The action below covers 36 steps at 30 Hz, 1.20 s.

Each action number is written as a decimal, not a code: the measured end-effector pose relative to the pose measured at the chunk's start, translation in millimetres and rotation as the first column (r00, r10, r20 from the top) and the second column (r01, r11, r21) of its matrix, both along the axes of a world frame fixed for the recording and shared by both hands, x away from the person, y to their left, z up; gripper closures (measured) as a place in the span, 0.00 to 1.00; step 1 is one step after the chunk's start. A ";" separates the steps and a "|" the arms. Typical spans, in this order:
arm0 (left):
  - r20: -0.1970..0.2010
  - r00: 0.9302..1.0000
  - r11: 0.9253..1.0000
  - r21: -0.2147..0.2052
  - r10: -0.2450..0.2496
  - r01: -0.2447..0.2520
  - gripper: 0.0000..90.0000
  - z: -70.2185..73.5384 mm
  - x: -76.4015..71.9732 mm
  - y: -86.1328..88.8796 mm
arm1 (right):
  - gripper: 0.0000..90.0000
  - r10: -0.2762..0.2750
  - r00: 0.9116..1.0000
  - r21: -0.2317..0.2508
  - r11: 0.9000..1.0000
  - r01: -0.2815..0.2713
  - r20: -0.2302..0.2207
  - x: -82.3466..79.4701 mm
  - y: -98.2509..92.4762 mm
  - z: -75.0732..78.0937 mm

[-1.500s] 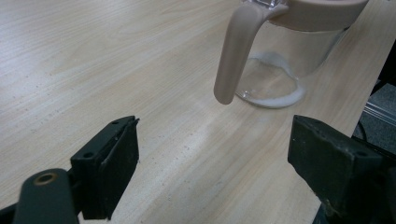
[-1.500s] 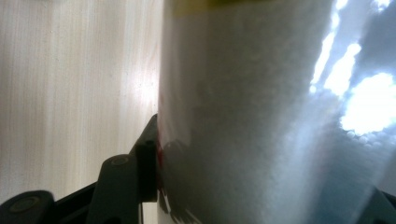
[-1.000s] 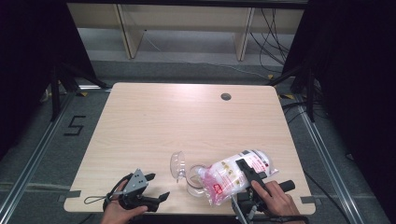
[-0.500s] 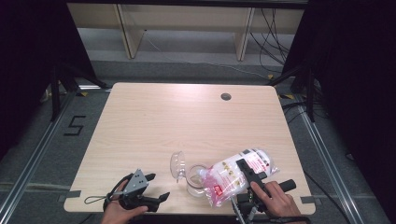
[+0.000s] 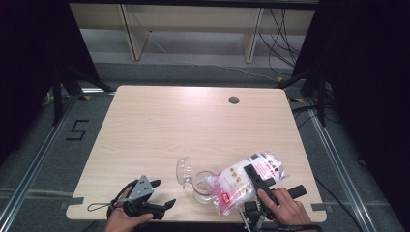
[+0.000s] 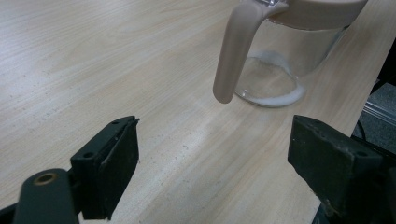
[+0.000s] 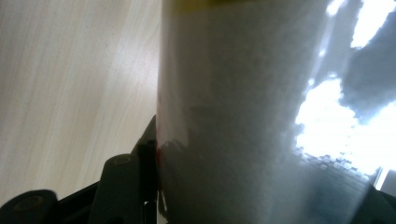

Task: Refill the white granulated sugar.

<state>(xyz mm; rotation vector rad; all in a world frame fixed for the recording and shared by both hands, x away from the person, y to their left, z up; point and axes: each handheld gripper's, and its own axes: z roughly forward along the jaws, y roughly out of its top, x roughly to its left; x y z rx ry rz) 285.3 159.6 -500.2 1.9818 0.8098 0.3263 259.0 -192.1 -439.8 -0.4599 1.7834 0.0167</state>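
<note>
White-filled bag [image 5: 241,183] tilted over clear pitcher [image 5: 200,186].

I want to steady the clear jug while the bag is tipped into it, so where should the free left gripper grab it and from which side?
Probably the beige handle. It hangs clear of the jug wall, facing the open left gripper, a thin bar that open jaws could close across. Come in level from the jug's left, opposite the bag held by the right gripper.

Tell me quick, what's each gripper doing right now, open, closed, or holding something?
Left gripper: open, empty, low over the wooden table.
Right gripper: shut on the clear plastic bag of white grains, tilted at the clear glass jug.
</note>
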 end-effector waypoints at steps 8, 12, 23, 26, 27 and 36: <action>0.000 1.000 1.000 -0.009 -0.001 0.001 0.18 0.1 -0.4 -0.7 | 0.54 -0.001 1.000 0.011 1.000 0.001 -0.017 0.6 -0.7 -1.1; -0.003 1.000 1.000 -0.015 0.002 -0.002 0.18 -0.3 -0.6 -1.3 | 0.54 -0.003 1.000 0.018 1.000 0.004 -0.021 0.7 -0.7 -1.6; -0.005 1.000 1.000 -0.015 0.002 -0.002 0.18 -0.3 -1.0 -1.6 | 0.55 -0.012 1.000 0.008 1.000 0.012 -0.015 -1.3 -0.8 -2.1; -0.006 1.000 1.000 -0.016 0.004 -0.004 0.18 -0.3 -1.0 -1.6 | 0.55 -0.006 1.000 -0.004 1.000 0.006 -0.015 -1.4 -0.2 -0.9; -0.006 1.000 1.000 -0.014 0.003 -0.003 0.18 -0.3 -1.0 -1.6 | 0.55 -0.007 1.000 -0.002 1.000 0.007 -0.016 -1.5 -0.1 -0.7; -0.006 1.000 1.000 -0.013 0.002 -0.003 0.18 -0.3 -1.0 -1.7 | 0.55 0.006 1.000 -0.010 1.000 -0.005 0.004 -0.8 -0.6 -0.9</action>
